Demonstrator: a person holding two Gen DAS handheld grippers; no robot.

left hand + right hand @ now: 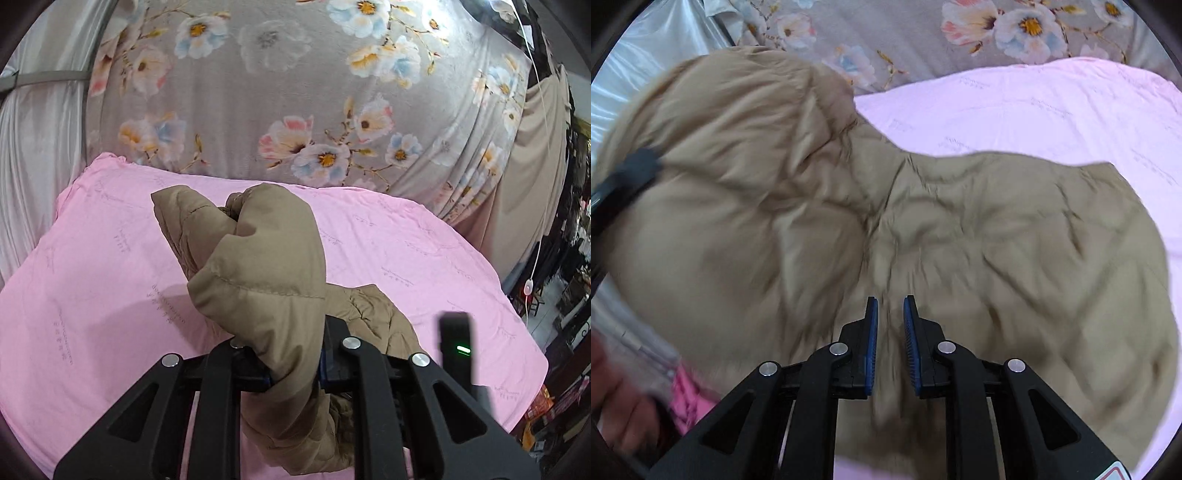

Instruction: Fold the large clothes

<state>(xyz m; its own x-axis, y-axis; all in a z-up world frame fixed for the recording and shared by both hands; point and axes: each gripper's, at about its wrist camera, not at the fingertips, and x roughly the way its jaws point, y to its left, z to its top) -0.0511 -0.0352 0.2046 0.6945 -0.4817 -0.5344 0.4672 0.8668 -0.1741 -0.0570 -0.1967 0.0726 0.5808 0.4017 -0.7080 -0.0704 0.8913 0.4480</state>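
Left tool (291, 363) over pink sheet (406, 240)

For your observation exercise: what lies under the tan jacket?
A pink sheet lies under the jacket, showing all round it; beyond is a floral cover. Whatever sits directly beneath the jacket's middle is covered.

Soft, even indoor light with glare at the top right of the left wrist view. The right wrist view is smeared by motion blur — the tan jacket (886, 221) especially — and both bend and darken toward the fisheye rim.
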